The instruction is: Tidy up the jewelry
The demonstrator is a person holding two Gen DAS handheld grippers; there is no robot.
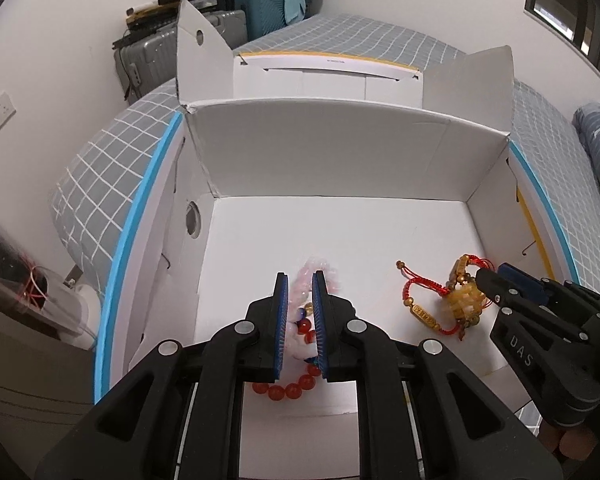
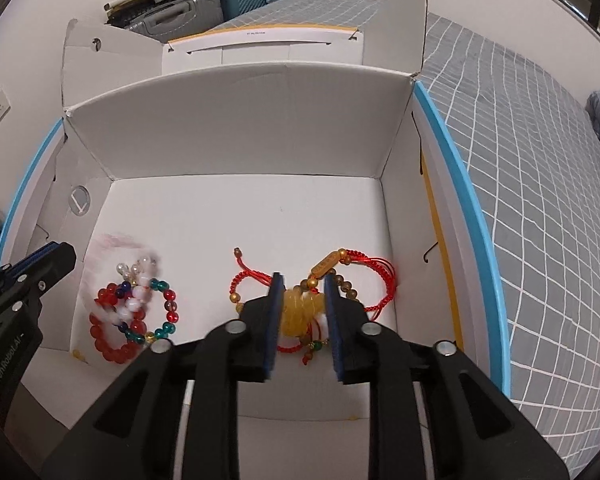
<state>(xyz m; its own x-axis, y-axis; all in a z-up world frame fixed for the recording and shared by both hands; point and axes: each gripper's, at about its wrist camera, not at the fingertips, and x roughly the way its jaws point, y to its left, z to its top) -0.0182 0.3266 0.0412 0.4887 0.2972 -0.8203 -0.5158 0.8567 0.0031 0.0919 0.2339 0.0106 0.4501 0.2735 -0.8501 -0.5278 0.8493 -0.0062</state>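
A white cardboard box [image 1: 340,168] lies open on a bed. On its floor lies a heap of bead bracelets, red, pink, white and green [image 2: 134,312]. My left gripper [image 1: 301,280] stands over this heap, fingers narrowly apart with pink and red beads [image 1: 300,324] between them. To the right lies a heap of red cord bracelets with gold and amber beads [image 1: 452,300]. My right gripper [image 2: 302,284] straddles the yellow amber beads [image 2: 302,312], its fingers beside them.
The box [image 2: 240,128] has tall back and side flaps. It rests on a grey checked bedspread [image 2: 520,160]. Suitcases [image 1: 236,12] stand at the far wall. A blue pillow [image 1: 596,132] lies at the right.
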